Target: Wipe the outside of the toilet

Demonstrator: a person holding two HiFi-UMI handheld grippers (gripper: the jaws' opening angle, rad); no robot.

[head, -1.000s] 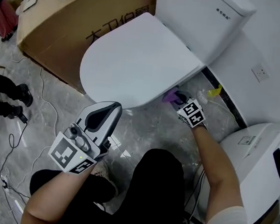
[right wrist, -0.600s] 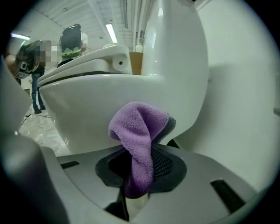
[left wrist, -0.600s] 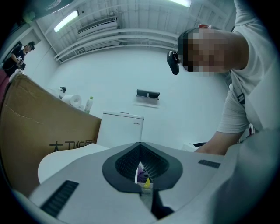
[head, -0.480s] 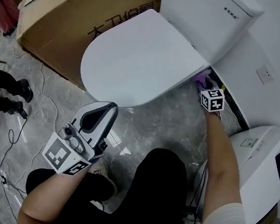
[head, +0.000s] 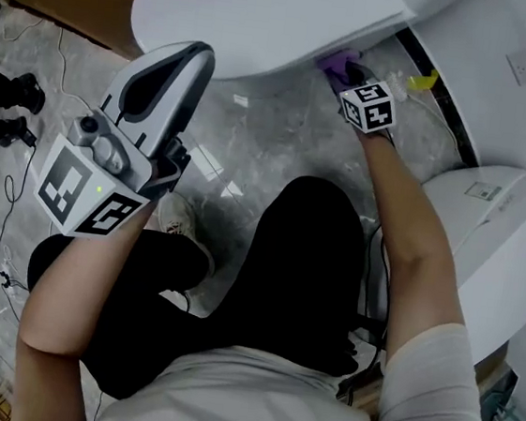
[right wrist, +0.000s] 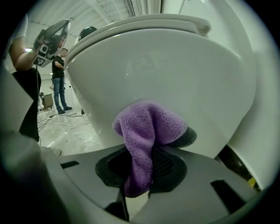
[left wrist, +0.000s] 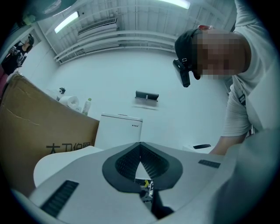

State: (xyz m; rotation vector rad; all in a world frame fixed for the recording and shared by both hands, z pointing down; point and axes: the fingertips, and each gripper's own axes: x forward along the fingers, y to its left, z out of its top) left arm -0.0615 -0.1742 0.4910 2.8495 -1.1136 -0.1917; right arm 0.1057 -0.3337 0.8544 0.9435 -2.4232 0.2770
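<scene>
Clamps a purple cloth (right wrist: 142, 131) fast between the jaws of the right gripper (head: 352, 78) and presses its bunched end against the outer wall of the white toilet bowl (right wrist: 166, 74), low under the rim of the closed lid (head: 258, 6). Has slid forward along the bowl's side since half a second ago, away from the rear corner by the tank (left wrist: 118, 131), uncovering a yellow item (head: 421, 80) on the floor (head: 270, 149) just behind. Holds the left gripper (head: 191, 52) up, well apart from the toilet, jaws together at the tips on nothing, nearer the head camera than before.

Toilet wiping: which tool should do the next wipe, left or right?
Right, probably. The right tool is shut on the purple cloth, right at the toilet bowl. The left tool is shut on nothing, held up away from it.
</scene>
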